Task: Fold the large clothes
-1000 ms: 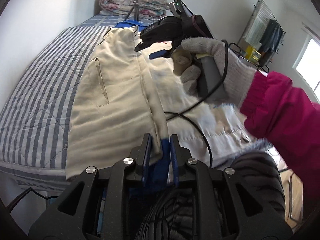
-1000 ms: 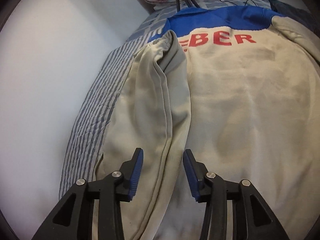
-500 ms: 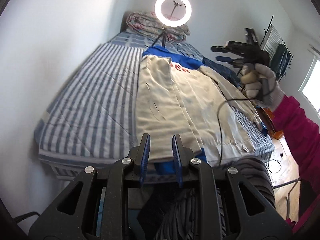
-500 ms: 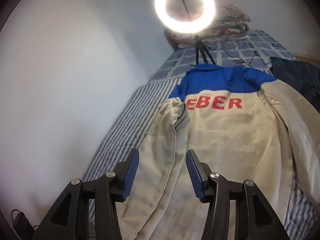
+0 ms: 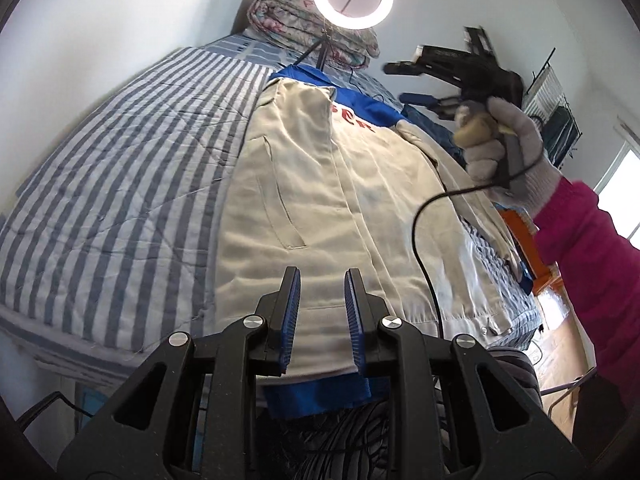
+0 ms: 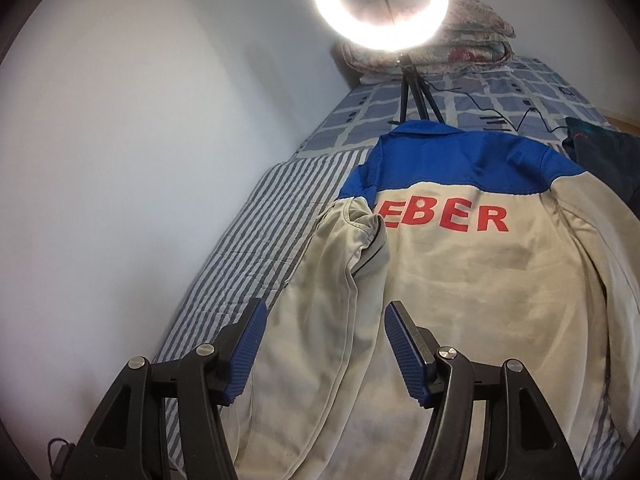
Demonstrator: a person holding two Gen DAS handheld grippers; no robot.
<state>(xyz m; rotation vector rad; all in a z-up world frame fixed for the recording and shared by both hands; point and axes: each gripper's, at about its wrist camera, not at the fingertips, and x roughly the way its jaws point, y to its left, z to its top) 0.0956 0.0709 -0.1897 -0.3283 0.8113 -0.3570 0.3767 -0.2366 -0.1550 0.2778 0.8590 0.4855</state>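
Reading the scene from its left edge: a plain pale wall (image 6: 120, 152) borders the bed (image 5: 120, 208), which carries a blue-and-white striped cover. On that cover lies the jacket (image 6: 480, 300), back side up, beige body with a blue yoke and collar and red lettering across the shoulders. Its left panel and sleeve are folded inward onto the back, forming a long straight edge down the garment. The hem reaches the near edge of the mattress and hangs slightly over it.

My left gripper (image 5: 322, 316) sits above the hem with its blue pads held a narrow gap apart; nothing is pinched, the cloth lies below and behind them.

My right gripper (image 6: 324, 344) hovers above the folded sleeve, its jaws opening, no fabric between the pads. In the left wrist view it appears raised on the right, carried by a hand in a grey knit glove (image 5: 508, 152) with a magenta sleeve (image 5: 588, 264), a black cable trailing down.

At the head of the bed a lit ring light (image 6: 380, 4) stands on a tripod before a rolled floral quilt (image 6: 460, 40). Far right, a drying rack (image 5: 556, 112) and a window.
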